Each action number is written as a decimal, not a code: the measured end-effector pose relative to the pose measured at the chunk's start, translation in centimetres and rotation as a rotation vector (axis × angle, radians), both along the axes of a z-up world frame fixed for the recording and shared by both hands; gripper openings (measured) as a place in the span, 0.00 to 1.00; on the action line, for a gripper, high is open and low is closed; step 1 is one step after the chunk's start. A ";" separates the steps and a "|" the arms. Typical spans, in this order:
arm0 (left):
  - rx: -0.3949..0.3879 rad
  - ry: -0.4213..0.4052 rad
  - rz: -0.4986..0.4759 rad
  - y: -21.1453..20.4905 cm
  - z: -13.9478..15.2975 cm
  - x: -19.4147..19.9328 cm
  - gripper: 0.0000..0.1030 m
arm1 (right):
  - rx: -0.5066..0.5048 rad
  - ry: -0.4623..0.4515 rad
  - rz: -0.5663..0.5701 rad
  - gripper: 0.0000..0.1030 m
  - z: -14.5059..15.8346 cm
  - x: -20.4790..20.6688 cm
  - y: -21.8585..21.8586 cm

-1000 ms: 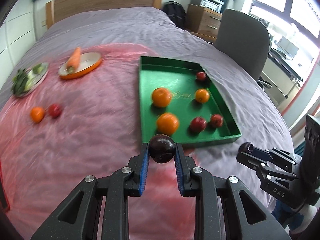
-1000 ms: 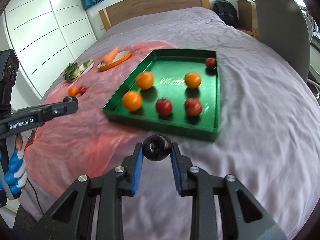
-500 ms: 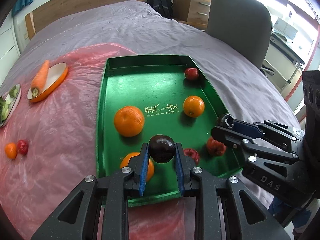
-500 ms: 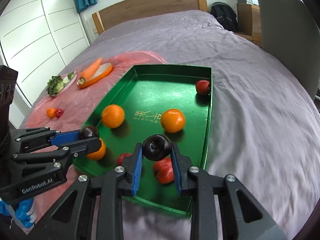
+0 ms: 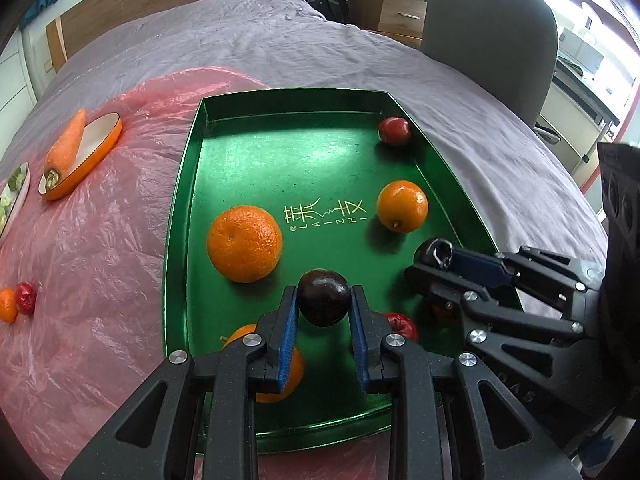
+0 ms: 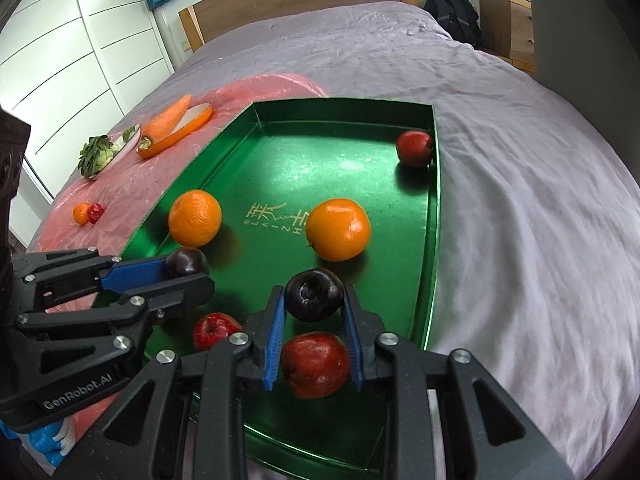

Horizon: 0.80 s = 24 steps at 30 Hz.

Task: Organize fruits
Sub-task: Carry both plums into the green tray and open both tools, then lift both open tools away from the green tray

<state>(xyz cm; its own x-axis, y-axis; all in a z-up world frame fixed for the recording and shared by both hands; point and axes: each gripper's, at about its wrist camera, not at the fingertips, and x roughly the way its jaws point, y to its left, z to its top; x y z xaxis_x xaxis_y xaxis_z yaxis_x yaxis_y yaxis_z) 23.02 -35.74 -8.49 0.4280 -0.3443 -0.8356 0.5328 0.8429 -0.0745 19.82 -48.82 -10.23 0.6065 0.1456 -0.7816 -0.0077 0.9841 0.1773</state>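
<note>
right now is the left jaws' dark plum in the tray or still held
Still held: the dark plum sits clamped between the left jaws, above the green tray.

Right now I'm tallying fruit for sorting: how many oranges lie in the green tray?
3: a large orange at the tray's left, one right of the gold lettering, and one half hidden under the left hand-held gripper.

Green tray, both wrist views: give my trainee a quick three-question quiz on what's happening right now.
1. True or false: both grippers hold a dark plum over the green tray.
2. How many oranges lie in the tray? A) two B) three C) five
3. Which two small fruits lie outside the tray on the pink plastic sheet?

Key:
1. True: left gripper and right gripper are each shut on a plum.
2. B
3. A small orange and a small red fruit, touching.
</note>
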 end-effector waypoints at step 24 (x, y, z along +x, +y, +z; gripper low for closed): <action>-0.040 -0.045 0.028 2.5 4.0 -1.6 0.42 | -0.055 -0.011 -0.016 0.80 2.4 -1.6 0.8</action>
